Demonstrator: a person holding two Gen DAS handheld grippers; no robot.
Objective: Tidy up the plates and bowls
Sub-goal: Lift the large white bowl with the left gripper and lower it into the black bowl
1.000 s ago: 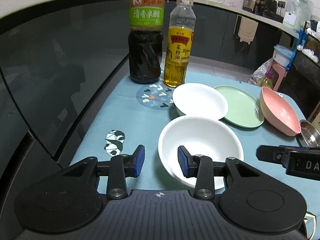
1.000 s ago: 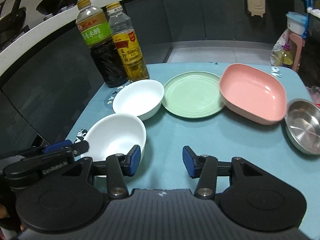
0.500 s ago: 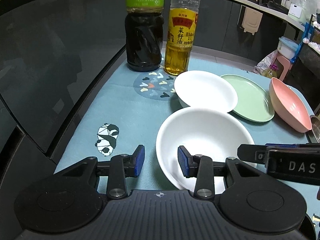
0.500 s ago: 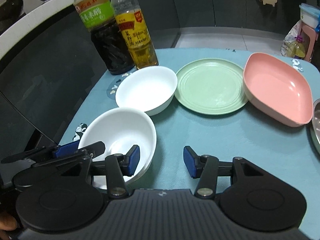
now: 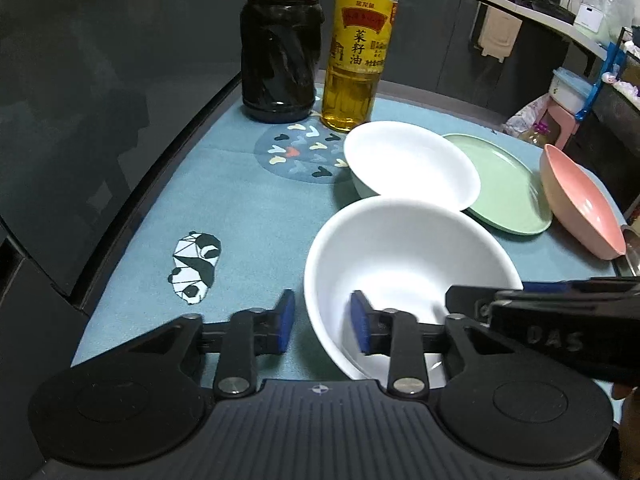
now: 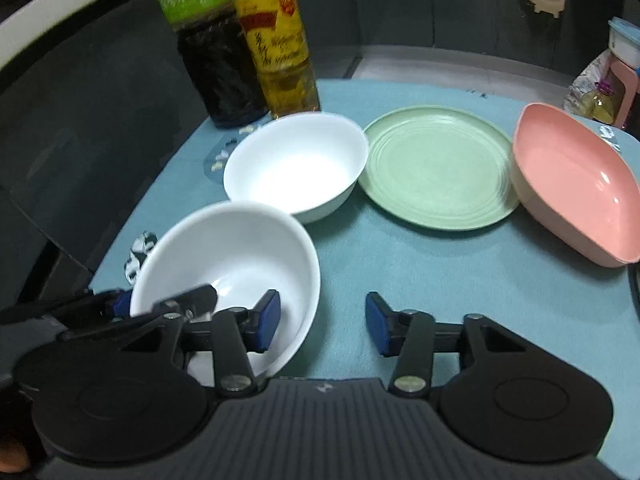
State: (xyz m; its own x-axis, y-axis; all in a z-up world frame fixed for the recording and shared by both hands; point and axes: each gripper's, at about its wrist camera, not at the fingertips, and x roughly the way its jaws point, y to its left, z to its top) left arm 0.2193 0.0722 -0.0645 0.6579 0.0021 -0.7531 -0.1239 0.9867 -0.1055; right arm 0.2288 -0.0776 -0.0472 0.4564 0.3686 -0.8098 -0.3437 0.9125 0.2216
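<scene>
Near white bowl (image 5: pixel 404 256) sits at the front left of the teal-covered surface (image 5: pixel 248 208), its far rim touching or just short of the second white bowl (image 5: pixel 408 160); contact cannot be confirmed.

Left gripper (image 5: pixel 322 326) straddles the near bowl's left wall: one blue pad outside, one inside. Its fingers (image 5: pixel 285 320) are closing, with the wall between them and a gap still visible on the outer side.

Right gripper (image 6: pixel 322 322) straddles the same bowl's right wall: its left pad inside, its right pad over bare cloth. Its fingers (image 6: pixel 376 322) are closing, not yet pressed on the wall.

Green plate (image 6: pixel 436 166) lies beside the second bowl, then the pink dish (image 6: pixel 572 184). A dark sauce bottle (image 5: pixel 278 52) and an oil bottle (image 5: pixel 354 64) stand upright behind the bowls.
</scene>
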